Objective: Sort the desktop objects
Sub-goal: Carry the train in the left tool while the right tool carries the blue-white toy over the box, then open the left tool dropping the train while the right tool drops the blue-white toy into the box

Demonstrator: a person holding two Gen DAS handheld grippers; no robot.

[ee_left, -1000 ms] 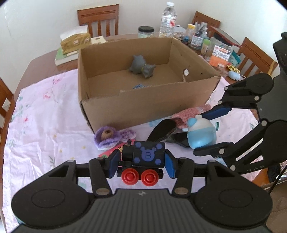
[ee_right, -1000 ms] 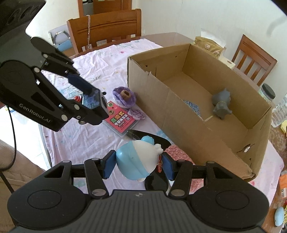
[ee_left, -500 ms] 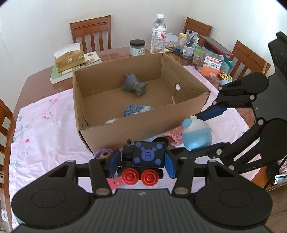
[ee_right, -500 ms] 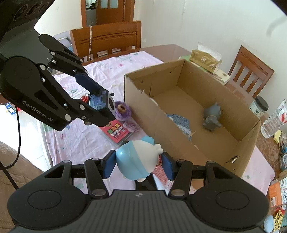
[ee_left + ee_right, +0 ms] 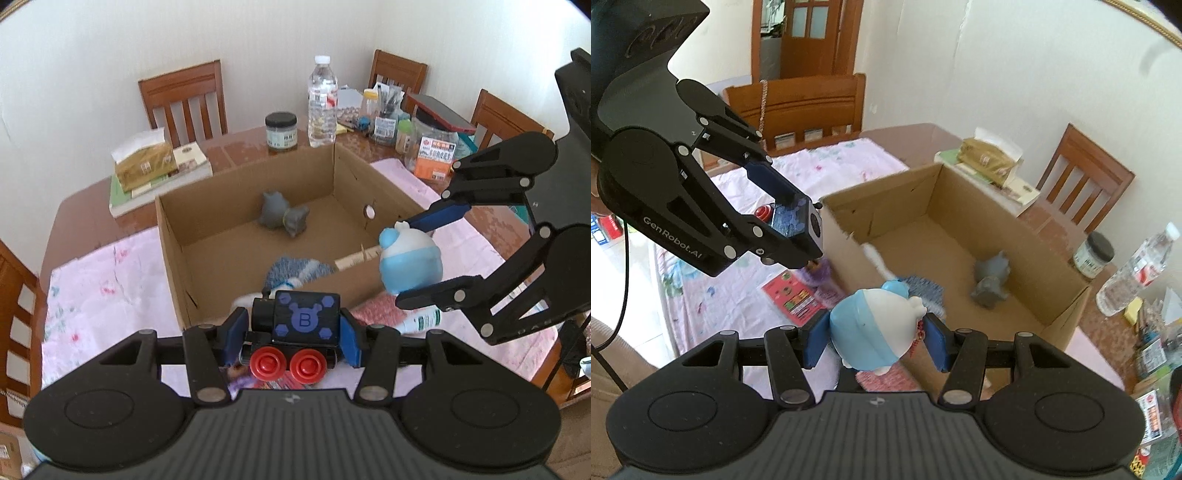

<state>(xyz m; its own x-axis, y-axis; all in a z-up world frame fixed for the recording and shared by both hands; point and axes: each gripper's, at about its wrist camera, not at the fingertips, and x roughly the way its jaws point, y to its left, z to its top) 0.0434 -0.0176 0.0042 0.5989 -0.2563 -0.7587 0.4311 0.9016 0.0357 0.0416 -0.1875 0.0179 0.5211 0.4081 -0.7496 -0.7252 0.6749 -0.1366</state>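
While your left gripper (image 5: pixel 293 334) clamps its jaws on the black toy train (image 5: pixel 295 325), long axis crosswise, chimney leftward, your right gripper (image 5: pixel 875 341) squeezes the round blue-and-white figure (image 5: pixel 873 328) above the cardboard box (image 5: pixel 207 236).

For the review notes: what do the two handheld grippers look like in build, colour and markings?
Both match. The left gripper and right gripper have matte black ribbed bodies, two round black discs, black linkage arms with silver pivot pins, and blue pads. Seen from the right wrist camera, the left gripper's side reads "GenRobot.AI" in white, and a thin black cable hangs beside it.
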